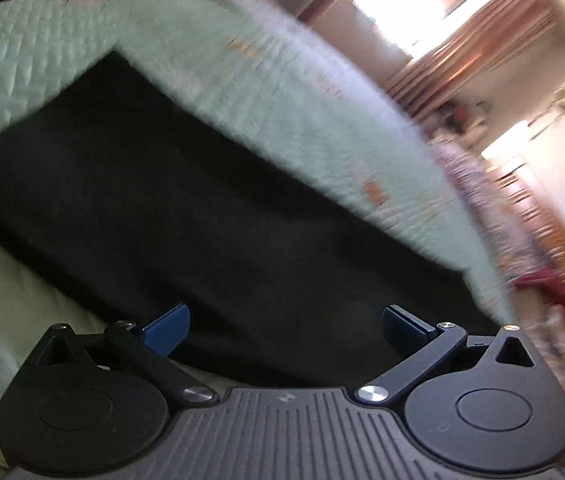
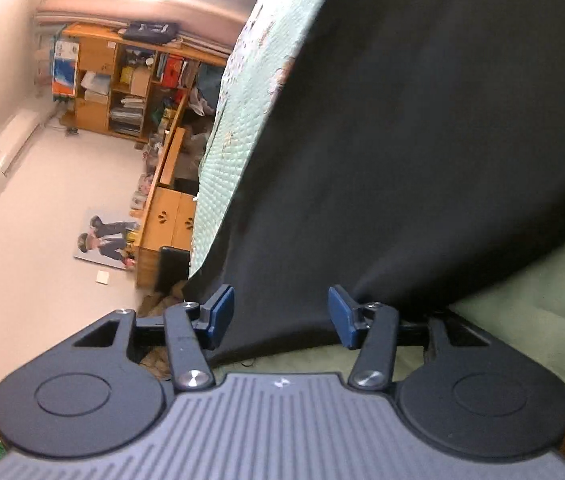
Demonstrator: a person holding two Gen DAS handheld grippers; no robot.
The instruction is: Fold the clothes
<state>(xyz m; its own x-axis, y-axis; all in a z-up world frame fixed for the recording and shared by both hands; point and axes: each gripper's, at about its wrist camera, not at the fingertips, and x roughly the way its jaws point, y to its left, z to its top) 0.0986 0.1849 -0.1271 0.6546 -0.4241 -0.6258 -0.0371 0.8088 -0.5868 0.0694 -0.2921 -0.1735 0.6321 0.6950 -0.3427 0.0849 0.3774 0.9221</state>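
A black garment point(image 1: 186, 200) lies spread flat on a pale green quilted bedspread point(image 1: 34, 64). My left gripper point(image 1: 286, 328) is open, its blue fingertips point(image 1: 166, 330) wide apart just above the garment's near edge. The view is blurred. In the right wrist view the same black garment point(image 2: 422, 140) fills the right half. My right gripper point(image 2: 282, 314) is open, its blue pads point(image 2: 342, 316) on either side of the garment's near edge, with cloth lying between them.
The bedspread point(image 2: 238, 120) runs along the garment's left side in the right wrist view. Beyond the bed's edge stand a wooden bookshelf point(image 2: 122, 88), a low wooden cabinet point(image 2: 170, 216) and a poster point(image 2: 106, 244). A bright window with curtains point(image 1: 422, 12) is past the bed.
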